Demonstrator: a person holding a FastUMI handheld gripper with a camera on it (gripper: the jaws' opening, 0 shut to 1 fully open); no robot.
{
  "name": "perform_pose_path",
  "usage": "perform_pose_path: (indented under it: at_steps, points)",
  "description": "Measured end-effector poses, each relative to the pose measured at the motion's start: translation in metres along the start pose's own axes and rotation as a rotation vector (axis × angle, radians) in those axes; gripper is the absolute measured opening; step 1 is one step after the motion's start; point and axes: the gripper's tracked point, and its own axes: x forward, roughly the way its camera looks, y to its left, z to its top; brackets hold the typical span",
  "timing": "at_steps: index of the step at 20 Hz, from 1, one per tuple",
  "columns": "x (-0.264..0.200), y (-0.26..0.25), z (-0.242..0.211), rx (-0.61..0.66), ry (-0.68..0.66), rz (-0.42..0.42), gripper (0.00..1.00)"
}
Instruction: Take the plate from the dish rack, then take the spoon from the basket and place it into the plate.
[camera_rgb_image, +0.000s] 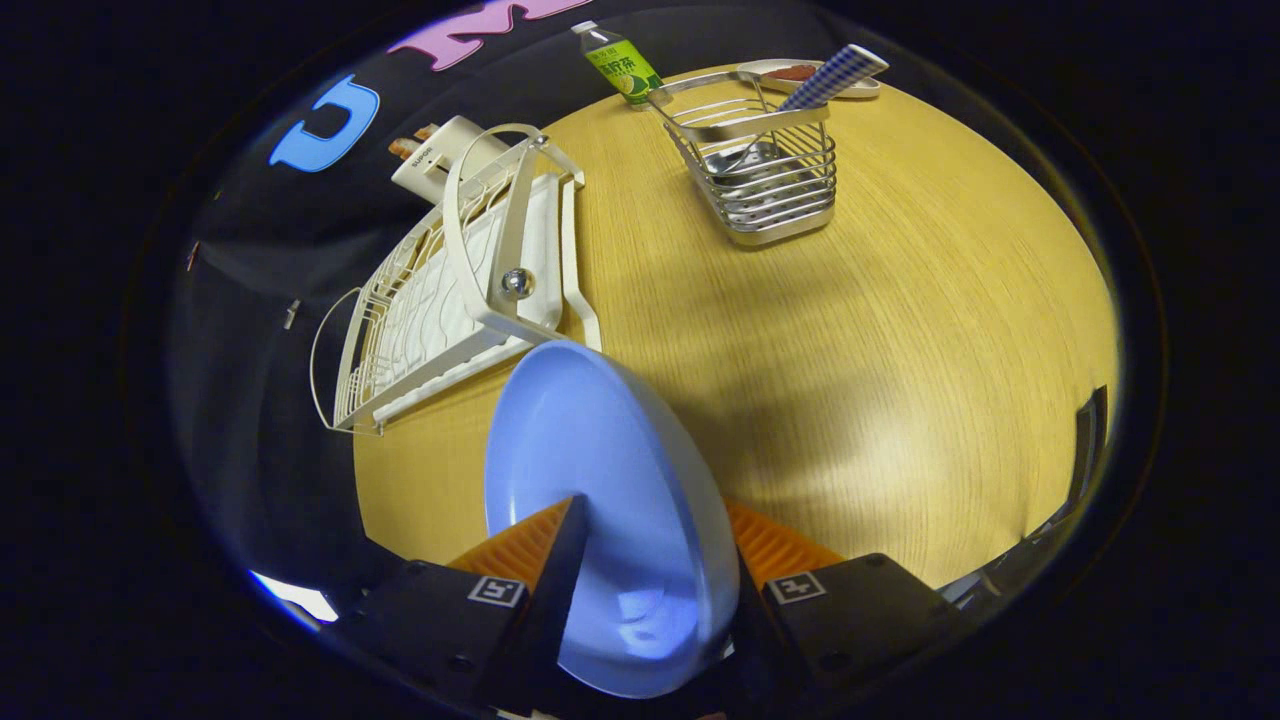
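Plate (600, 480) clamped in tool (645, 545)

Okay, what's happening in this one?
A person is working with a hand-held gripper, whose fingers are shut on a blue plate, held on edge above the wooden table. The plate is already out of the white dish rack, which sits just beyond it with no dishes in it. Further off, the spoon with a checkered handle stands in the wire basket, untouched. A green bottle and a small dish sit behind the basket.
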Motion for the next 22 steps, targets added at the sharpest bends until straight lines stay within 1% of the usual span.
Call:
perform_pose_path:
  at_steps: [4, 8, 10, 12, 13, 15, 17, 18, 19, 20, 22]
  points:
    - [-0.003, -0.016, 0.005, -0.054, -0.019, -0.076, 0.78]
    - [-0.018, -0.015, 0.017, -0.075, -0.056, -0.072, 0.78]
    - [-0.035, -0.006, 0.028, -0.125, -0.091, -0.053, 0.78]
    - [-0.058, 0.012, 0.042, -0.191, -0.133, -0.004, 0.78]
    - [-0.071, 0.023, 0.052, -0.223, -0.166, 0.029, 0.75]
    - [-0.102, 0.044, 0.085, -0.292, -0.265, 0.077, 0.75]
    - [-0.130, 0.055, 0.126, -0.368, -0.381, 0.081, 0.75]
    - [-0.144, 0.055, 0.146, -0.411, -0.435, 0.063, 0.75]
    - [-0.150, 0.047, 0.163, -0.450, -0.468, 0.026, 0.75]
    - [-0.152, 0.036, 0.174, -0.476, -0.479, -0.008, 0.75]
    - [-0.147, 0.017, 0.190, -0.477, -0.472, -0.058, 0.75]
